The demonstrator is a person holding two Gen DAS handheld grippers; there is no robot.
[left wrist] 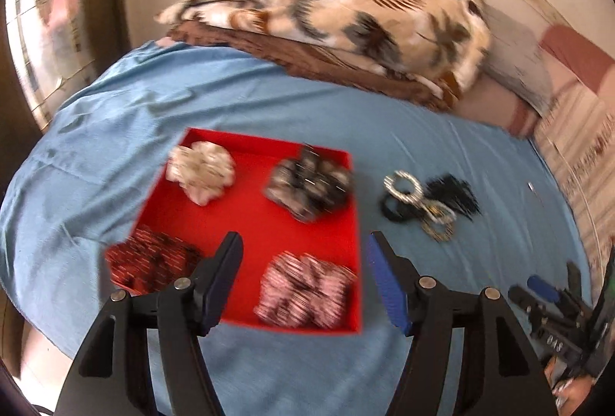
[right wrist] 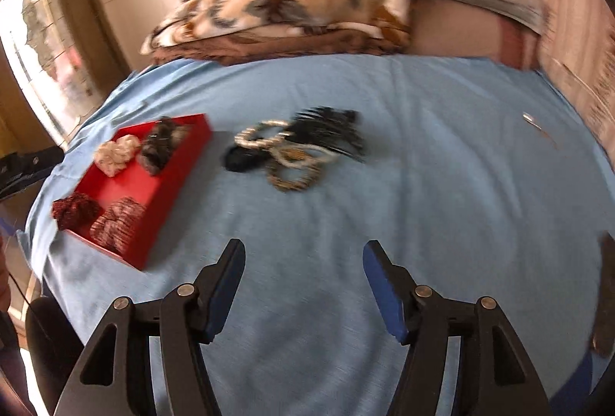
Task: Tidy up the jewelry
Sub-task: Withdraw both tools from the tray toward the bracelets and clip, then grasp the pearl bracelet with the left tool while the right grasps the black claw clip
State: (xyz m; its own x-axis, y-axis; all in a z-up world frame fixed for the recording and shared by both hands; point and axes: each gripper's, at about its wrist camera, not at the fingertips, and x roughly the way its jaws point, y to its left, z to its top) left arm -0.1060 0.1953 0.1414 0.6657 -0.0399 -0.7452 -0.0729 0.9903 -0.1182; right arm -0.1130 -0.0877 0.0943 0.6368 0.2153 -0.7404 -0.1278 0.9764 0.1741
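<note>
A red tray point(left wrist: 246, 223) lies on the blue sheet and holds several scrunchies: a white one point(left wrist: 201, 172), a dark one point(left wrist: 309, 187), a dark red one point(left wrist: 153, 262) over its left rim and a pink striped one point(left wrist: 303, 289). Right of it lies a pile of bangles point(left wrist: 421, 202) with a black hair claw point(left wrist: 455, 195) and a black band. My left gripper point(left wrist: 303, 243) is open and empty above the tray's near right part. My right gripper point(right wrist: 303, 250) is open and empty over bare sheet, short of the bangle pile point(right wrist: 286, 152) and right of the tray point(right wrist: 153, 185).
A patterned blanket point(left wrist: 346, 12) is heaped on a brown pillow at the far side of the bed. A small metal pin point(right wrist: 532, 120) lies far right on the sheet. The other gripper point(left wrist: 557, 304) shows at the left view's right edge.
</note>
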